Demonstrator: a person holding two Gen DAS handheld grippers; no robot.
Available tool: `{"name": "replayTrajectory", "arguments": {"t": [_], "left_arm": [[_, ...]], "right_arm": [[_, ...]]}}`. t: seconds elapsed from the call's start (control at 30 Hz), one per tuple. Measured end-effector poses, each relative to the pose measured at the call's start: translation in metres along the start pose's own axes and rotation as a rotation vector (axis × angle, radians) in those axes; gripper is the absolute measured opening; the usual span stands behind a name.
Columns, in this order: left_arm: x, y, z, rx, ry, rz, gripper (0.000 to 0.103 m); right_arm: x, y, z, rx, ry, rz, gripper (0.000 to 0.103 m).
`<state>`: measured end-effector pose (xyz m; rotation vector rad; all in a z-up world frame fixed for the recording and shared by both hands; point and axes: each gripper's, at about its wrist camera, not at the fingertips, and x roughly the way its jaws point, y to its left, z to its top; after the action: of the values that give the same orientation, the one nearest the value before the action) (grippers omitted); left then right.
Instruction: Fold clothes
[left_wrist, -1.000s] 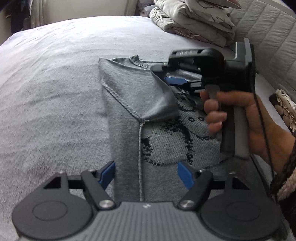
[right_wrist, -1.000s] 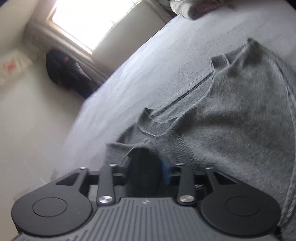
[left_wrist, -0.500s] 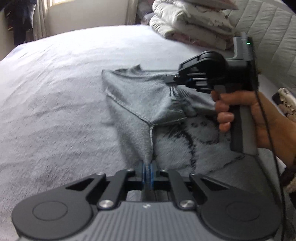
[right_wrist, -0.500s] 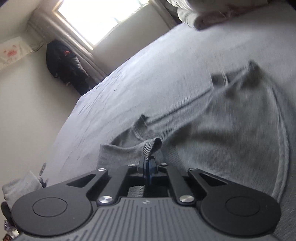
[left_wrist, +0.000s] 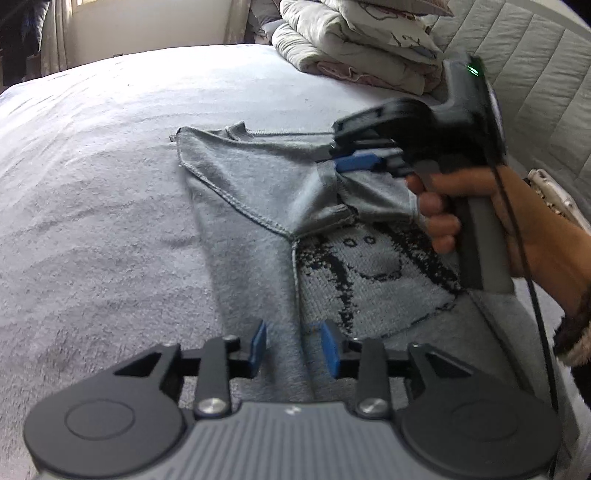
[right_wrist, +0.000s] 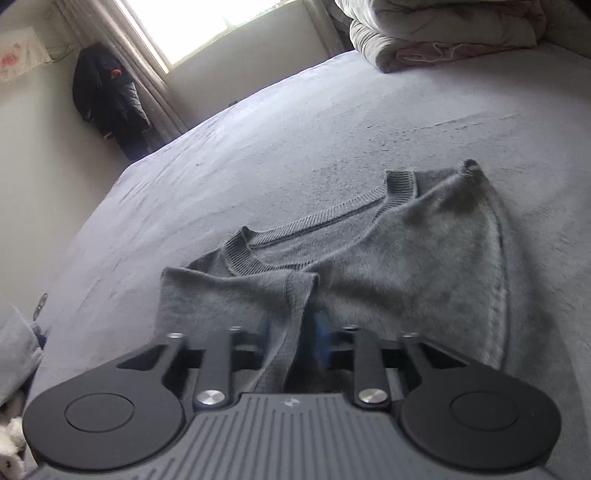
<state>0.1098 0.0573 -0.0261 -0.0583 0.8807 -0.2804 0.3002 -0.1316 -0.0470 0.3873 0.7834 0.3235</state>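
1. A grey knitted sweater (left_wrist: 258, 192) lies on a pale, nubbly bedspread (left_wrist: 92, 221). Its ribbed neckline (right_wrist: 314, 221) points toward the far side of the bed, and one side is folded inward, so an overlocked seam runs diagonally across it.
2. A black knitted cartoon face with two small ring-shaped eyes shows on the uncovered part of the sweater's front, near the person's right hand (left_wrist: 517, 229).
3. The left gripper (left_wrist: 293, 347) sits low over the near part of the sweater with its blue pads narrowly parted — a raised ridge of fabric runs between them, and neither pad is clearly pressing it.
4. The right gripper (right_wrist: 291, 332) has its pads slightly apart too, with the ribbed sleeve cuff (right_wrist: 299, 291) standing between them; the motion blur hides whether they touch it.
5. Bulky, quilted bedding (left_wrist: 362, 40) is stacked at the head of the bed, against a padded, channel-stitched headboard (left_wrist: 535, 66).
6. A dark jacket (right_wrist: 107, 99) hangs beside the curtained window (right_wrist: 207, 29).
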Motion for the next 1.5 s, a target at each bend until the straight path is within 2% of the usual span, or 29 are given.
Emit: {"name": "replayTrajectory", "arguments": {"t": [0.2,0.37,0.5,0.53,0.6,0.63,0.73,0.8,0.87,0.93,0.97,1.03,1.1,1.33,1.43,1.5], "left_arm": [[-0.011,-0.004,-0.002,-0.006,-0.017,-0.041,0.034],[-0.015,-0.013,-0.009,0.007,0.004,-0.064,0.034],[-0.018,-0.014,-0.019,0.0,0.022,-0.079,0.034],[-0.02,-0.013,-0.022,-0.002,0.024,-0.083,0.034],[-0.024,-0.01,-0.028,-0.004,0.027,-0.092,0.034],[-0.027,-0.009,-0.031,-0.004,0.026,-0.096,0.034],[-0.036,-0.004,-0.04,-0.002,0.021,-0.107,0.034],[-0.042,-0.002,-0.045,0.004,0.017,-0.116,0.034],[-0.046,0.0,-0.05,0.011,0.017,-0.121,0.034],[-0.049,0.001,-0.055,0.018,0.019,-0.116,0.034],[-0.052,0.002,-0.057,0.021,0.018,-0.114,0.034],[-0.056,0.004,-0.06,0.026,0.015,-0.115,0.034],[-0.059,0.004,-0.065,0.023,0.018,-0.118,0.033],[-0.066,-0.005,-0.082,0.029,0.025,-0.125,0.033],[-0.061,-0.004,-0.086,0.004,0.031,-0.1,0.023],[-0.057,0.0,-0.088,-0.032,0.033,-0.091,0.01]], "right_arm": [[-0.042,-0.001,-0.024,0.059,0.06,0.023,0.033],[-0.049,-0.001,-0.053,0.14,0.131,0.02,0.033],[-0.045,0.0,-0.062,0.214,0.072,0.023,0.033],[-0.043,0.001,-0.063,0.222,0.059,0.023,0.031],[-0.039,0.005,-0.065,0.227,0.035,0.02,0.01],[-0.042,0.011,-0.067,0.197,0.015,0.004,0.006],[-0.054,0.028,-0.072,0.084,-0.061,-0.057,0.005],[-0.055,0.035,-0.074,0.017,-0.072,-0.128,0.005],[-0.051,0.032,-0.076,0.015,-0.032,-0.145,0.008],[-0.054,0.026,-0.079,0.053,-0.014,-0.119,0.011],[-0.059,0.024,-0.08,0.072,-0.013,-0.099,0.021],[-0.069,0.022,-0.086,0.102,0.01,-0.043,0.029],[-0.08,0.022,-0.095,0.125,0.052,0.012,0.029],[-0.128,0.019,-0.133,0.165,0.14,0.12,0.029],[-0.146,0.019,-0.151,0.187,0.177,0.184,0.029],[-0.158,0.019,-0.161,0.197,0.2,0.229,0.029]]}}
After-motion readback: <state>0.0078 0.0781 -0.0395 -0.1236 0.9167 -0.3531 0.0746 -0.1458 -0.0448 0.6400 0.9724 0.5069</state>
